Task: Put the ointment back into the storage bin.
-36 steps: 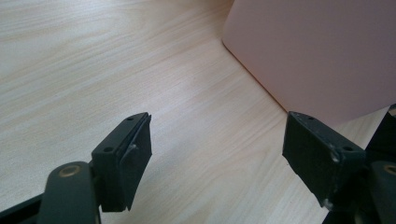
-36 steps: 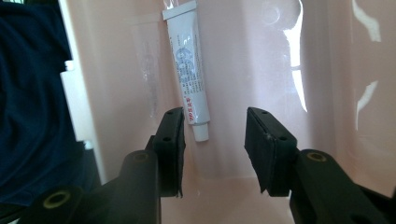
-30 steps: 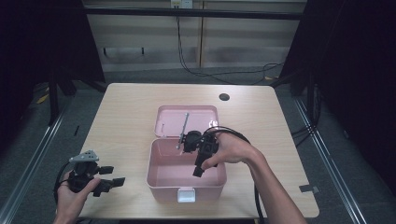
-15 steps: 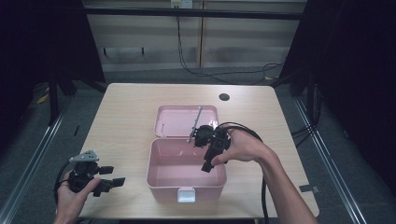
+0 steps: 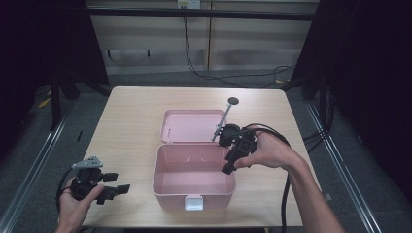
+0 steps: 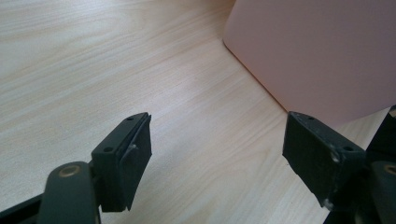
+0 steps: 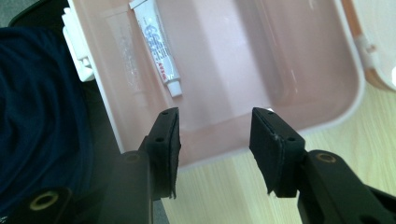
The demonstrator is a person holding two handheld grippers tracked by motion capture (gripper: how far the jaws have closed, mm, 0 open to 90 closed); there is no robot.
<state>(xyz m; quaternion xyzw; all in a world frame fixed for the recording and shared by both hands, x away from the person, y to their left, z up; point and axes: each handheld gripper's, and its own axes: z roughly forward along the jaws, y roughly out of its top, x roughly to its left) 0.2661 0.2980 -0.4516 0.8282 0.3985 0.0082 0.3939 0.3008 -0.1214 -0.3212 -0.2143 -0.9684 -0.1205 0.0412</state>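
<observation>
- Right gripper [image 5: 227, 167] hangs at the right rim of the pink box [image 5: 167, 187], its jaws parted with nothing between them; in the right gripper view they point down over the rim toward the inside.
- Left gripper [image 5: 116, 188] rests near the front-left corner of the table [image 5: 131, 116], jaws wide apart and empty, just beside the box wall [image 6: 317, 51].
- Likely risk: a jaw catches the rim as it goes in, and the light, unbraced box slides or tips.
- Another risk, I judge: the cable [image 5: 284, 194] trailing from the right gripper drags on the lid [image 5: 192, 125], which lies open flat behind.
- White tube [image 7: 156, 44] lies flat on the box floor close to the latch-side wall, blue printing upward, small cap toward the middle; it looks slim and smooth, so a pinch could slip.
</observation>
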